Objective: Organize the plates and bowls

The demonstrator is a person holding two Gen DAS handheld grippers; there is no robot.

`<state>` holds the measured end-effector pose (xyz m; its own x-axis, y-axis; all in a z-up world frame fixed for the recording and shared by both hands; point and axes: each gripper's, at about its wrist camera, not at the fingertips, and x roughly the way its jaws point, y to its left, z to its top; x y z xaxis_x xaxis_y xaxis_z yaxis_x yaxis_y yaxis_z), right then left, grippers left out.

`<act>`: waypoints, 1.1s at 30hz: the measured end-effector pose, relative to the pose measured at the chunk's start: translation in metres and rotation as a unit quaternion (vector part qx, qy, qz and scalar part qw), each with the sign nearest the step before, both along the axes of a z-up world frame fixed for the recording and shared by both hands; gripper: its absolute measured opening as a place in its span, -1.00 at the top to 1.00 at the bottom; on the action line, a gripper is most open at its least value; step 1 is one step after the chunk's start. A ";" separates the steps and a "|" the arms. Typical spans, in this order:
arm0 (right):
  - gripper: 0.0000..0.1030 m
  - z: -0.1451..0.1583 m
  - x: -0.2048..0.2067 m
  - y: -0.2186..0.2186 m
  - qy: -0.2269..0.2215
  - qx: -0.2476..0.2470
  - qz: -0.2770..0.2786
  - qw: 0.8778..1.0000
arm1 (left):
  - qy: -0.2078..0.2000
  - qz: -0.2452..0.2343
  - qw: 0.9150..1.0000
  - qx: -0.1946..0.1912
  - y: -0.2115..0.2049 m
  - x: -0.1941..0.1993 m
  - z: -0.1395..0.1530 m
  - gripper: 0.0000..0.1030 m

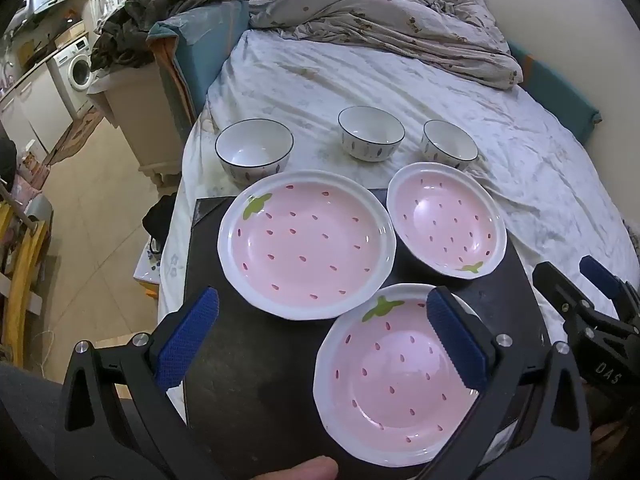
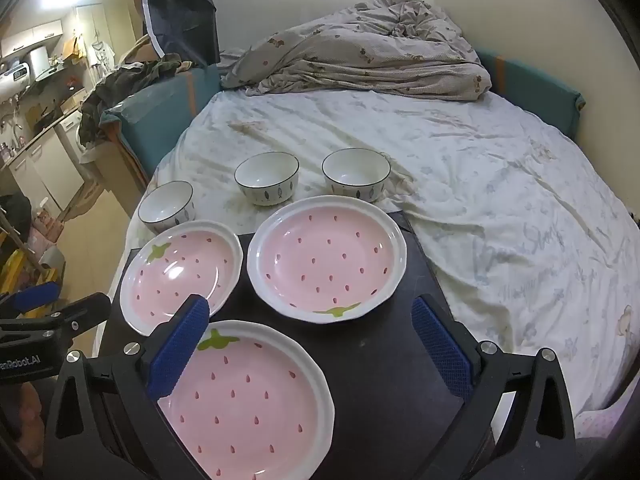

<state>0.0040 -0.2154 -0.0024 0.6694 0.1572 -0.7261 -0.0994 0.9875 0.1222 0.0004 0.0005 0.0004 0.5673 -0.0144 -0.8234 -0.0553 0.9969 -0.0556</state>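
Both grippers, left (image 1: 320, 344) and right (image 2: 310, 348), hover with jaws spread wide and empty above the nearest plate (image 1: 396, 396) at the black board's (image 1: 248, 380) near edge. Two more plates (image 1: 306, 244) lie farther along it; three bowls (image 1: 254, 151) stand beyond on the sheet (image 1: 520, 160). Nothing is stacked yet; the next move calls for closing on a plate rim.

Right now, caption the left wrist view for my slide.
Open left tongs over three pink plates; three bowls behind.

A small lived-in home, bedroom and kitchen in one room. A bed (image 2: 460, 184) with a rumpled duvet (image 2: 360, 56) fills most of it. A washing machine (image 1: 77, 69) stands under a kitchen counter (image 1: 30, 66) beside heaped clothes (image 1: 132, 28).
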 end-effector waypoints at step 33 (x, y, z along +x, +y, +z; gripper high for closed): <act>-1.00 0.000 0.000 -0.002 0.003 0.000 -0.003 1.000 | 0.002 0.002 1.000 0.002 0.000 0.000 -0.001 -0.99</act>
<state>0.0042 -0.2174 -0.0028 0.6666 0.1537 -0.7294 -0.0930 0.9880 0.1232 0.0004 0.0002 -0.0001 0.5639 -0.0091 -0.8258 -0.0604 0.9968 -0.0522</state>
